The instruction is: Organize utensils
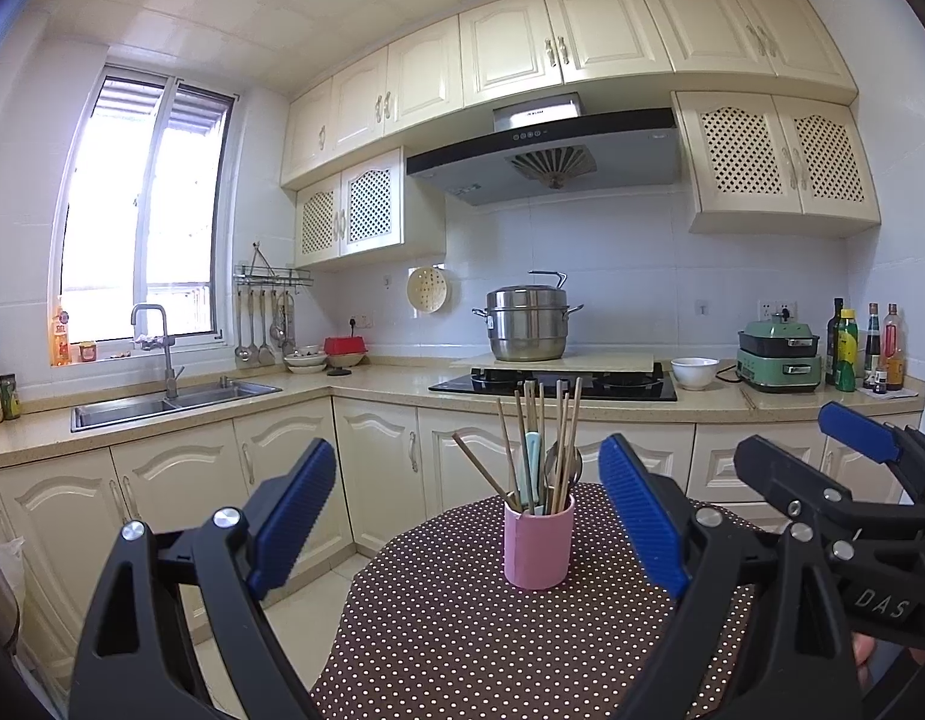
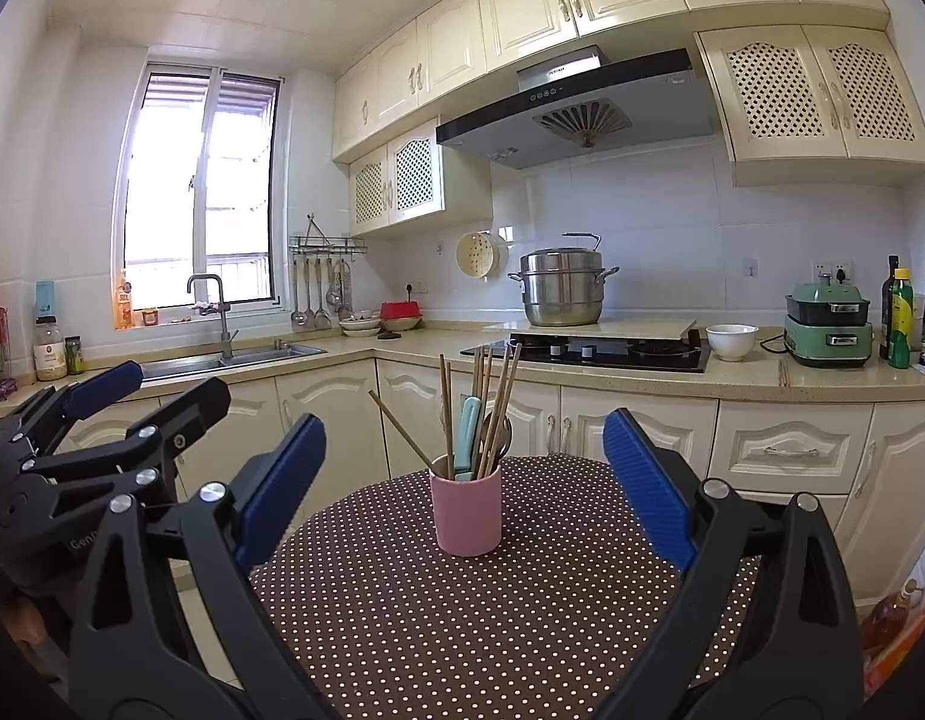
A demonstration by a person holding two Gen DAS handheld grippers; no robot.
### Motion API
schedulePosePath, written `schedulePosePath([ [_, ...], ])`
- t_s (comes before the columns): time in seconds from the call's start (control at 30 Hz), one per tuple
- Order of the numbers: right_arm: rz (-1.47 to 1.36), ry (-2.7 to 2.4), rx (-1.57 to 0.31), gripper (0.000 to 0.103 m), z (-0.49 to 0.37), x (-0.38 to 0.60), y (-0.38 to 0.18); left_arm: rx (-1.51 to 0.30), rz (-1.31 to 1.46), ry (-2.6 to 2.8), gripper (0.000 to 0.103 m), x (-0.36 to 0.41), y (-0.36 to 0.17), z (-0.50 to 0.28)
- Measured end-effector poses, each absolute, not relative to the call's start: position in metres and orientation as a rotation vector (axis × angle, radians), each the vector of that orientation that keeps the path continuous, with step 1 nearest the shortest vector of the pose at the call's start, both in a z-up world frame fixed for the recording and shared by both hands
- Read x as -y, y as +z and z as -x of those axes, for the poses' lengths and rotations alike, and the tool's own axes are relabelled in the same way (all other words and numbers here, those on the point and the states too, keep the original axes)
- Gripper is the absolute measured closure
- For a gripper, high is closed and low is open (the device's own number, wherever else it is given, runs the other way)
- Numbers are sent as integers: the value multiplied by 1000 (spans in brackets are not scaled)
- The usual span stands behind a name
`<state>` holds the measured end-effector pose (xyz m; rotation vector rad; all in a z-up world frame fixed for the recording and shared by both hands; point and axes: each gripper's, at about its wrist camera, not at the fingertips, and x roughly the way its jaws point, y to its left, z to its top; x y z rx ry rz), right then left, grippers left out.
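Both grippers, left [image 1: 468,516] and right [image 2: 462,483], held released | pink cup [image 1: 538,540] of chopsticks [image 1: 561,438] framed centre | dotted tablecloth [image 1: 462,630] underneath

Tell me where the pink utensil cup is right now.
The pink utensil cup stands upright near the middle of the polka-dot table, straight ahead between both open grippers in each wrist view, holding chopsticks, with the stove counter behind it.

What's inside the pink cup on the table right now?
The pink cup holds a bunch of wooden chopsticks, a pale teal handle and a metal spoon. Their lower ends are hidden by the cup wall.
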<state>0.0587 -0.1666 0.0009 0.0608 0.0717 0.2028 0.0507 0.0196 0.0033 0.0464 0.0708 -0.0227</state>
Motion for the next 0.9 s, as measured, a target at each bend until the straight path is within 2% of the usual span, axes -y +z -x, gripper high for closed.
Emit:
schedulePosePath([
  [0.9, -89, 219, -118, 10, -125, 180, -7, -139, -50, -13, 15, -10, -5, -125],
])
